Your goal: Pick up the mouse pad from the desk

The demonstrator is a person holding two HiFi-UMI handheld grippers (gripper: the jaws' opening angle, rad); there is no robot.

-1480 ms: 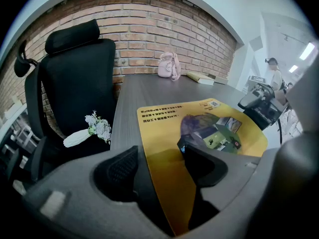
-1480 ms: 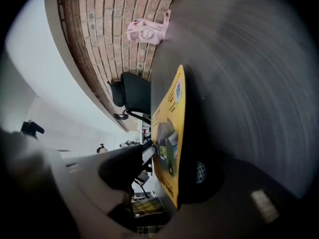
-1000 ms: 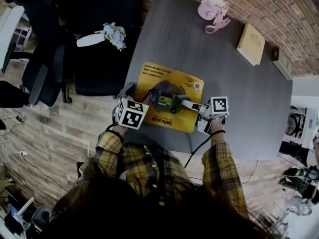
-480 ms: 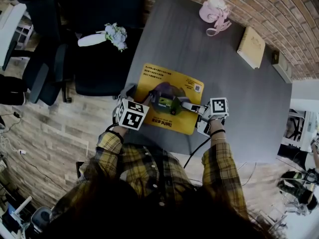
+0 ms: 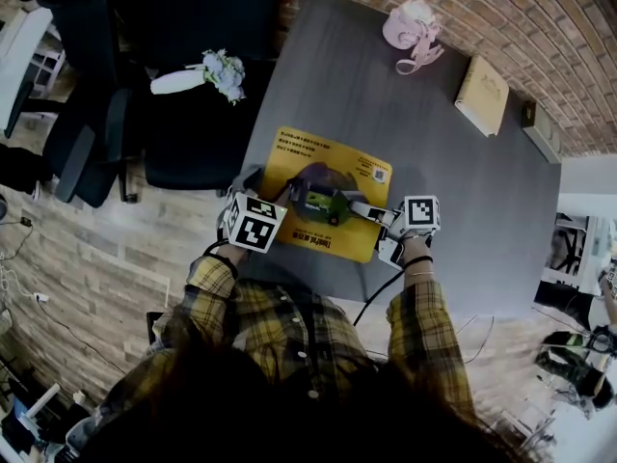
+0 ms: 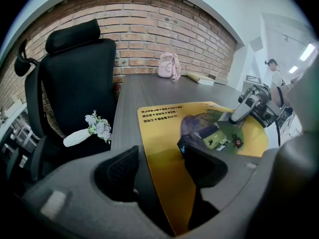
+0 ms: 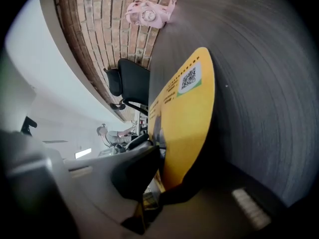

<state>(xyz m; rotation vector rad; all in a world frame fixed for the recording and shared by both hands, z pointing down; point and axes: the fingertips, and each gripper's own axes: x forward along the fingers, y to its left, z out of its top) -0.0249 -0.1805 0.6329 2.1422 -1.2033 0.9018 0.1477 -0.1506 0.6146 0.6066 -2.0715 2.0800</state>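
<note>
A yellow mouse pad with a dark printed picture lies near the front edge of the dark grey desk. My right gripper is at the pad's right edge. In the right gripper view its jaws are shut on that edge, and the mouse pad curves up off the desk there. My left gripper is at the pad's left edge. In the left gripper view its jaws stand apart, with the mouse pad's edge running between them without being pressed.
A pink telephone and a tan book lie at the desk's far side by the brick wall. A black office chair with a small flower bunch on it stands left of the desk. A cable hangs from the right gripper.
</note>
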